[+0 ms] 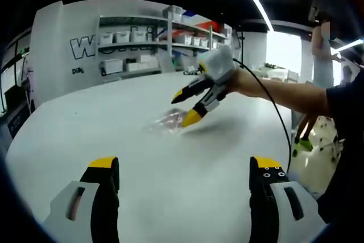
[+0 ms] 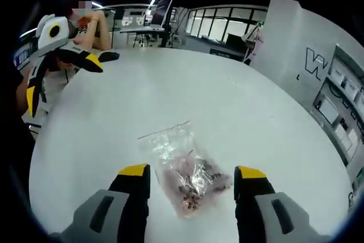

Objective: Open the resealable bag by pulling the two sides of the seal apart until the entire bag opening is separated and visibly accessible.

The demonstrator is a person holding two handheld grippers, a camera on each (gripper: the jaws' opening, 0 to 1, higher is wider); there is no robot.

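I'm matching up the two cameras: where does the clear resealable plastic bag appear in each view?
Left gripper view: the clear resealable plastic bag lies mid-picture on the white round table, just under the right gripper.
Right gripper view: the bag lies low and central, between that gripper's own fingers.
Shared landmark: the white table.

One resealable bag (image 2: 183, 170), one white counter (image 2: 239, 112). Two claws: left claw (image 1: 185, 170), right claw (image 2: 191, 174). One shelf unit (image 1: 153, 41) with many bins.
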